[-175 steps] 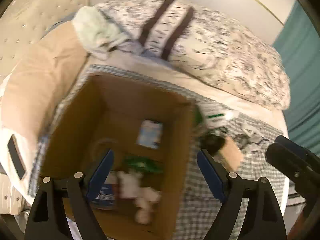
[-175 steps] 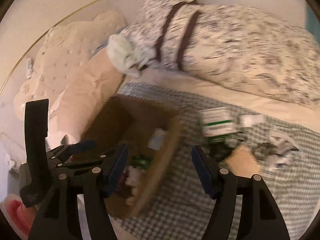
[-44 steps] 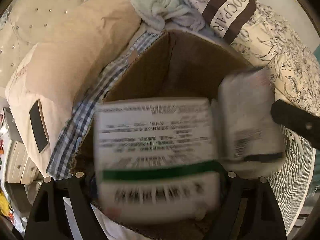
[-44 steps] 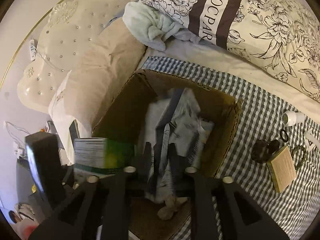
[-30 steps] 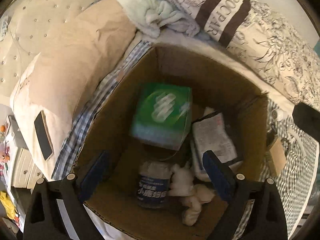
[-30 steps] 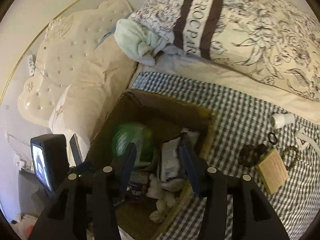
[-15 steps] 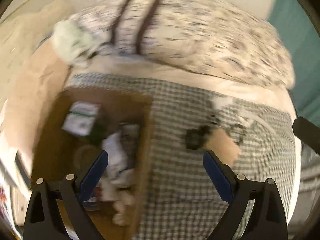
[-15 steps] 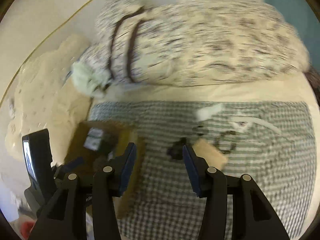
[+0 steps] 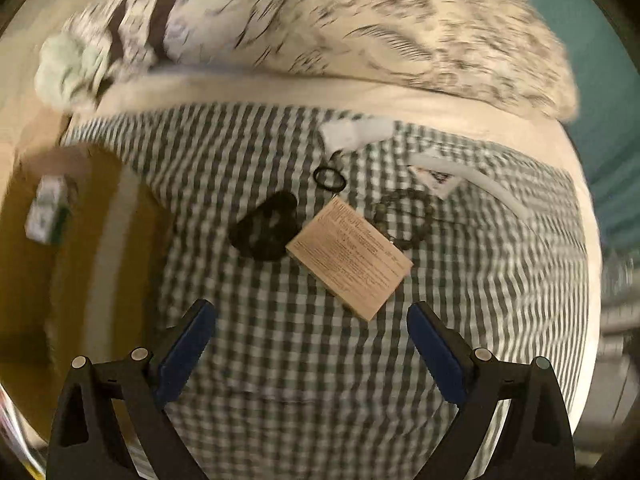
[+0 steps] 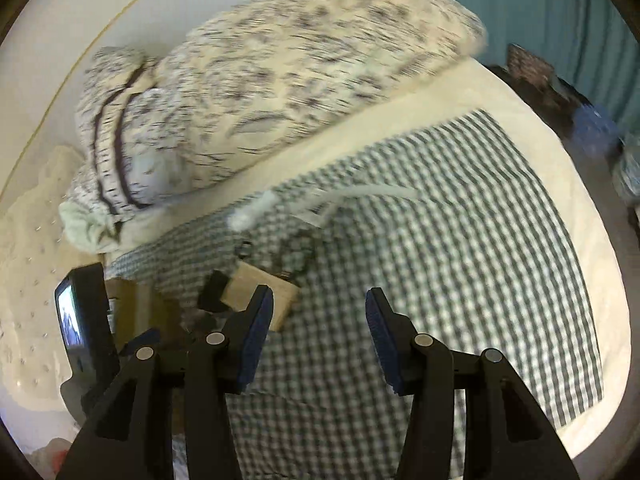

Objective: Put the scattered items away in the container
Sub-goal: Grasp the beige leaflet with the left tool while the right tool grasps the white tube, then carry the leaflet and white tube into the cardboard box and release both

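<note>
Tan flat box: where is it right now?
Left wrist view: the tan flat box lies on the checked cloth ahead of the open left claw, between the dark clump and bead bracelet.

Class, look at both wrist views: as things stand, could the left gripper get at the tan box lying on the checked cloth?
Probably yes. The left gripper is open and empty, the tan box lies flat just ahead of it, and only bare checked cloth lies between.
</note>
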`<state>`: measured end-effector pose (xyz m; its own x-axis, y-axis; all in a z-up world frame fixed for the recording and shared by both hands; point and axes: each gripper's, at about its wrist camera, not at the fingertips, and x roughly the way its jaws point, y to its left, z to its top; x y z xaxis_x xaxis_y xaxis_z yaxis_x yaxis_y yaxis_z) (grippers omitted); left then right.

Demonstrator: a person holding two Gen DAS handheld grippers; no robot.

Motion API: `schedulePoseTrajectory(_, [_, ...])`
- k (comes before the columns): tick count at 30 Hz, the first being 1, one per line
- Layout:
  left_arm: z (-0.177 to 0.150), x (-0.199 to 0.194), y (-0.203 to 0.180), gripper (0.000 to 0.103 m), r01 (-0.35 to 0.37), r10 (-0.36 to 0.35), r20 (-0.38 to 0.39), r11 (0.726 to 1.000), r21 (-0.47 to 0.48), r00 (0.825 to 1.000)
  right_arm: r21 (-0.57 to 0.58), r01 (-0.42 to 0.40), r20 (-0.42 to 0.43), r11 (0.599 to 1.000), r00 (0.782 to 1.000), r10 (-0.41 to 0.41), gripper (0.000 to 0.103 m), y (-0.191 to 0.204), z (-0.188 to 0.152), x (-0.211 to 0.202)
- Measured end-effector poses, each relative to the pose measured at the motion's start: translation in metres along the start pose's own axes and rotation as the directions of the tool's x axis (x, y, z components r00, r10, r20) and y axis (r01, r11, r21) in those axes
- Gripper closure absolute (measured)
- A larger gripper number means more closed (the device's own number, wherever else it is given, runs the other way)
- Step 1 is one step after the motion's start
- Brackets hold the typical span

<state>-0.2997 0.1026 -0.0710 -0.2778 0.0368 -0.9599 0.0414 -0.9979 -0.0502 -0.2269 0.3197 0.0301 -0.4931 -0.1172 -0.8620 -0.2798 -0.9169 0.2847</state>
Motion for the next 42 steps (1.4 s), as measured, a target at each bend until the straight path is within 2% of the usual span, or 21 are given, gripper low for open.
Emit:
schedulePoseTrajectory(4, [0.0,0.036,-0.012,0.004,-0.066,0.06,-0.038,0.985,-0.157,0.997,0.066,0.028,-0.033,0.997,0.999,-0.026,0.055,-0.046,-0.014,0.012])
schedulePoseTrajectory(7, [0.0,0.058,-0.02,0.004,-0.099,0.085,-0.062,0.955,-0.281,0.994,0.061,0.013,-0.082,0.998,0.997,-0.008,0.055,-0.08,-0.017,0.026])
schedulePoseTrajectory(10, [-0.002,0.071,-0.021,0.004,-0.134,0.109,-0.083,0.899,-0.418,0.991,-0.018,-0.005,-0.139,1.0,0.99,0.002,0.055,-0.11,-0.002,0.043])
schedulePoseTrajectory(13, [-0.007,0.079,-0.021,0.004,-0.153,0.128,-0.084,0.822,-0.549,0.988,-0.125,-0.057,-0.183,0.991,0.983,0.033,0.055,-0.133,0.023,0.065])
schedulePoseTrajectory(16, [-0.009,0.087,-0.024,0.004,-0.182,0.152,-0.101,0.791,-0.584,0.983,-0.241,-0.097,-0.199,0.966,0.979,0.049,0.055,-0.144,0.056,0.091])
schedulePoseTrajectory(19, [-0.006,0.094,-0.027,0.004,-0.185,0.156,-0.1,0.781,-0.597,0.983,-0.347,-0.107,-0.173,0.932,0.984,0.049,0.055,-0.143,0.091,0.114])
schedulePoseTrajectory(21, [-0.002,0.095,-0.027,0.004,-0.179,0.158,-0.089,0.764,-0.62,0.983,-0.412,-0.115,-0.165,0.904,0.985,0.051,0.055,-0.135,0.113,0.132])
schedulePoseTrajectory(23, [0.005,0.102,-0.03,0.004,-0.188,0.151,-0.113,0.77,-0.61,0.982,-0.456,-0.104,-0.163,0.884,0.986,0.032,0.055,-0.121,0.127,0.15])
schedulePoseTrajectory(26, [0.013,0.116,-0.039,0.004,-0.183,0.129,-0.135,0.809,-0.559,0.982,-0.514,-0.111,-0.175,0.85,0.984,0.023,0.055,-0.097,0.138,0.181])
schedulePoseTrajectory(27, [0.016,0.121,-0.041,0.004,-0.2,0.142,-0.148,0.819,-0.538,0.979,-0.546,-0.109,-0.179,0.831,0.984,0.012,0.055,-0.086,0.14,0.193])
schedulePoseTrajectory(28, [0.017,0.126,-0.04,0.004,-0.225,0.163,-0.162,0.821,-0.525,0.973,-0.566,-0.111,-0.181,0.817,0.983,0.008,0.055,-0.078,0.141,0.2])
schedulePoseTrajectory(30, [0.016,0.134,-0.035,0.003,-0.212,0.143,-0.168,0.816,-0.537,0.975,-0.603,-0.117,-0.193,0.789,0.981,-0.002,0.055,-0.061,0.139,0.219])
schedulePoseTrajectory(32, [0.015,0.136,-0.028,0.0,-0.182,0.122,-0.145,0.818,-0.545,0.982,-0.62,-0.117,-0.219,0.776,0.975,-0.028,0.055,-0.051,0.138,0.239])
schedulePoseTrajectory(35, [0.013,0.135,-0.02,0.0,-0.142,0.1,-0.107,0.837,-0.529,0.989,-0.63,-0.118,-0.264,0.768,0.962,-0.069,0.055,-0.042,0.133,0.27])
schedulePoseTrajectory(38, [0.008,0.132,-0.018,0.003,-0.126,0.109,-0.062,0.855,-0.502,0.992,-0.639,-0.105,-0.269,0.762,0.959,-0.094,0.054,-0.039,0.127,0.285])
schedulePoseTrajectory(40, [0.007,0.128,-0.02,0.013,-0.133,0.132,-0.036,0.87,-0.475,0.991,-0.651,-0.088,-0.25,0.754,0.963,-0.104,0.063,-0.04,0.124,0.286])
schedulePoseTrajectory(42, [0.007,0.122,-0.023,0.016,-0.127,0.132,-0.022,0.875,-0.466,0.991,-0.654,-0.084,-0.239,0.752,0.966,-0.1,0.08,-0.042,0.126,0.281])
